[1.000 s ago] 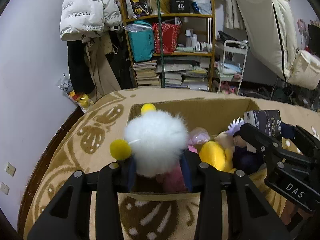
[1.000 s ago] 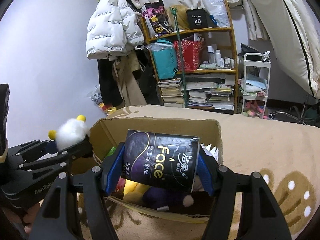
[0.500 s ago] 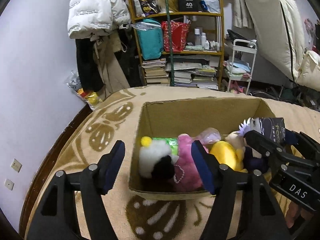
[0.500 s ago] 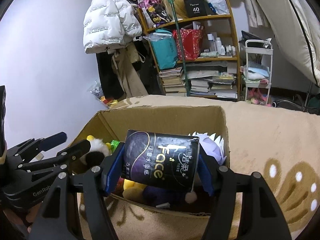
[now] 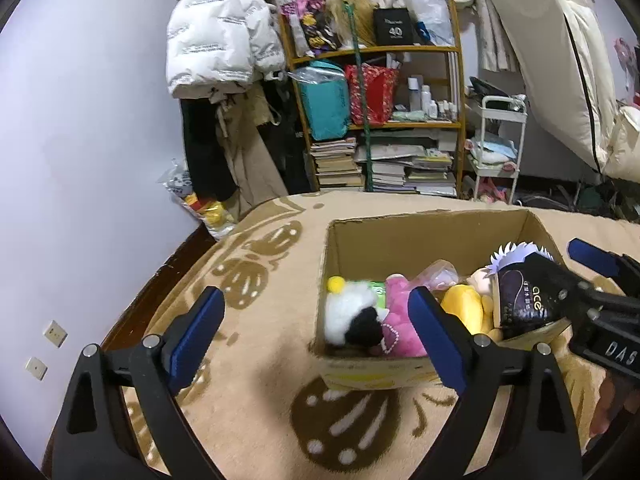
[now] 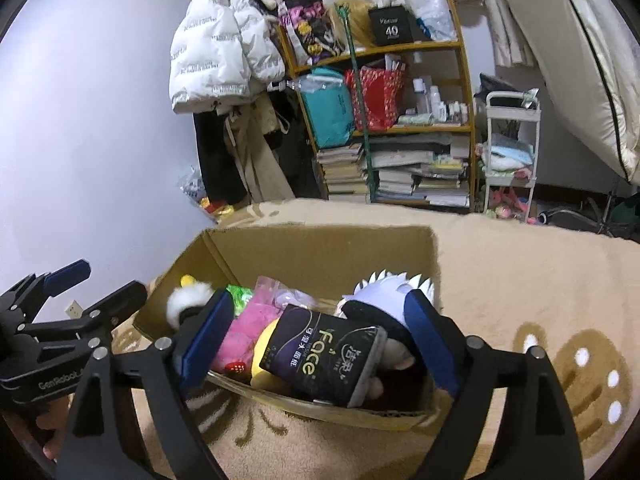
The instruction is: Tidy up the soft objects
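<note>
An open cardboard box (image 5: 400,236) (image 6: 320,252) stands on a beige rug. Inside lie a white fluffy toy with yellow pompoms (image 5: 352,312) (image 6: 188,300), a pink plush (image 5: 396,328) (image 6: 244,328), a yellow plush (image 5: 464,308) and a spiky white-haired doll (image 6: 384,292). A dark "Face" tissue pack (image 6: 324,356) (image 5: 524,300) lies tilted on top of the toys. My left gripper (image 5: 316,336) is open and empty, in front of the box's left side. My right gripper (image 6: 320,340) is open around the pack, with the pads apart from it.
The beige rug (image 5: 260,280) with brown prints runs to a dark wooden edge at left. Behind stand a cluttered shelf (image 5: 380,120) of books and bags, hanging coats (image 5: 220,40), a white cart (image 5: 500,148) and a leaning mattress (image 5: 560,60).
My left gripper let the white fluffy toy drop into the box, opened and drew back left. My right gripper opened and the tissue pack dropped onto the toys.
</note>
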Available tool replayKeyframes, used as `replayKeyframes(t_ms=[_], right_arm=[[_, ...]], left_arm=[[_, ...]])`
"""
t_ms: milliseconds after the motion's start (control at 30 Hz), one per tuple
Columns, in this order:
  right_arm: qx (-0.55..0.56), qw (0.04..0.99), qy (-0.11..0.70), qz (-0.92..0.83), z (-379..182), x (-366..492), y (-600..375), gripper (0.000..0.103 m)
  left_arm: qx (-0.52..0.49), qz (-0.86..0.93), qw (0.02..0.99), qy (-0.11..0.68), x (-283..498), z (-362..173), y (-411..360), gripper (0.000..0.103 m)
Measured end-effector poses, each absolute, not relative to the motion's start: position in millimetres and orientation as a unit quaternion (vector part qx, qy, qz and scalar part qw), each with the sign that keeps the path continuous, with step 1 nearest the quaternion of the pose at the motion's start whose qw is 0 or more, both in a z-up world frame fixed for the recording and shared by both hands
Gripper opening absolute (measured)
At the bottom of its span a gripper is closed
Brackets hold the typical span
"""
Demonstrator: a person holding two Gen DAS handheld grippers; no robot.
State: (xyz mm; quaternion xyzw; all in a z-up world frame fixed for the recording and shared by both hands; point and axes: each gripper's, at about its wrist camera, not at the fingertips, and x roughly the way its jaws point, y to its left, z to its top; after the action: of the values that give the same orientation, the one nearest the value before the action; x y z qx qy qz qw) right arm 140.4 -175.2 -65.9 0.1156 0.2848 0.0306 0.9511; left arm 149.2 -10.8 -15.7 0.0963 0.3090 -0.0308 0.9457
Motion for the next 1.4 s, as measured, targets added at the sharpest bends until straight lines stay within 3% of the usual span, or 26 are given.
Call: replayKeyframes(t_ms=[167, 900, 1133, 1400], right_arm=[[0.12, 0.958, 0.262, 0.017, -48, 121, -177, 0.103], [0.038, 0.983, 0.177, 0.01, 42, 10, -154, 0.103], [0.043, 0.984, 0.174, -0.009, 45, -11, -158, 0.103], [0.026, 0.986, 0.162, -0.022, 25, -14, -156, 0.103]], left_arm=[[0.07, -0.015, 0.95, 0.304, 134, -1, 4, 0.099], [0.08, -0.015, 0.974, 0.21, 20, 66, 27, 0.1], [0.081, -0.009, 0.981, 0.175, -4, 67, 26, 0.101], [0.073, -0.02, 0.979, 0.187, -3, 47, 31, 0.101]])
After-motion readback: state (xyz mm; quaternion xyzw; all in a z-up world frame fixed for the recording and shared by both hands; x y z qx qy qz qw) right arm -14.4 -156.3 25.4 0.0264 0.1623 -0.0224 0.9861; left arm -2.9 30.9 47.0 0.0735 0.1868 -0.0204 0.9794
